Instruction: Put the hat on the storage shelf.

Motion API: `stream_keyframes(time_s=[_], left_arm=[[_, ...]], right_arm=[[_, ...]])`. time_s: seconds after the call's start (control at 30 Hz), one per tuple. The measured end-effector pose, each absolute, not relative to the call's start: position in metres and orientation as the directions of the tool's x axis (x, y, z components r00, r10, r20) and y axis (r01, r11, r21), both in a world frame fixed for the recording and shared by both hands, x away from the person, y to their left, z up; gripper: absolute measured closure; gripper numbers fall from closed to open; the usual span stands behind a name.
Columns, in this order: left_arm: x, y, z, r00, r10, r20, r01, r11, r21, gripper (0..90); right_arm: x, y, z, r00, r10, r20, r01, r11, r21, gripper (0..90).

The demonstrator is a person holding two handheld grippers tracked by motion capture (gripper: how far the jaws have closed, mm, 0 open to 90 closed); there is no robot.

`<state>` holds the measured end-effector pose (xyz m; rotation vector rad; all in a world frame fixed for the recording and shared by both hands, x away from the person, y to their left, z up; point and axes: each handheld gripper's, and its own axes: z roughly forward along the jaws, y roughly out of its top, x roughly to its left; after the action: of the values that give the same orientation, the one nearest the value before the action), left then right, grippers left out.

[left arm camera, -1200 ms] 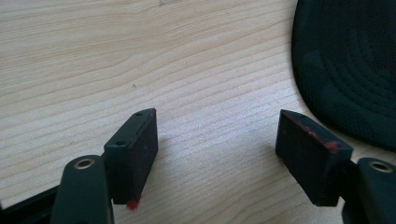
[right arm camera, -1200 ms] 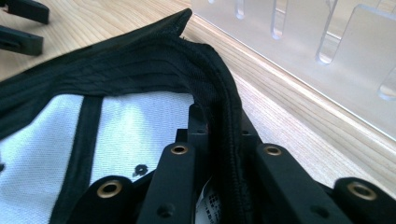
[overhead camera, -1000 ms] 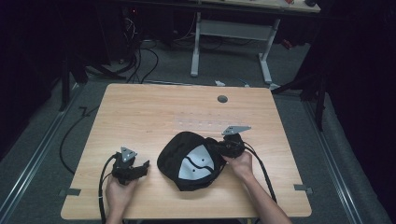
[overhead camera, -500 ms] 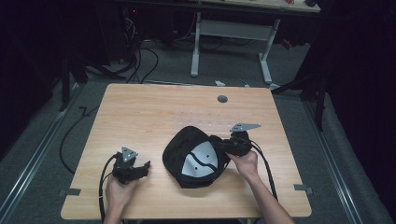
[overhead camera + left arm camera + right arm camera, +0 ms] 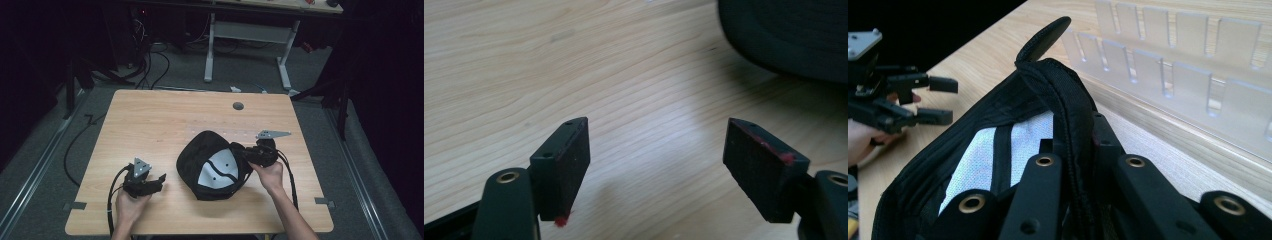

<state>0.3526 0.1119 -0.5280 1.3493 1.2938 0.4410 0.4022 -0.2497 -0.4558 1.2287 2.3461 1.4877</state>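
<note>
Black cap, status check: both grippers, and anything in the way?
Right gripper shut on black cap rim, cap upside down on table. Left gripper open, empty, apart from cap. Nothing between them.

The far half of the worktop [image 5: 150, 120] lies bare; the cap [image 5: 212, 167] stands between the two tongs.

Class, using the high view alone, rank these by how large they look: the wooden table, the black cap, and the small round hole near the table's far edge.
1. wooden table
2. black cap, pinched by the right gripper
3. round hole
</note>
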Motion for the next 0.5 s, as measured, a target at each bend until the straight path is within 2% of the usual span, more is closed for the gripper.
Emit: stream_keyframes(time_s=[0.3, 0.5], left_arm=[[0.337, 0.081, -0.52, 0.429, 0.812, -0.396, 0.427, 0.204, 0.881, 24.7], [0.335, 0.067, -0.518, 0.466, 0.805, -0.368, 0.426, 0.161, 0.891, 22.8]], right_arm=[[0.396, -0.256, -0.448, -0.648, 0.685, 0.333, 0.586, 0.169, 0.792, 85.4], [0.394, -0.257, -0.446, -0.643, 0.684, 0.346, 0.593, 0.159, 0.79, 85.5]])
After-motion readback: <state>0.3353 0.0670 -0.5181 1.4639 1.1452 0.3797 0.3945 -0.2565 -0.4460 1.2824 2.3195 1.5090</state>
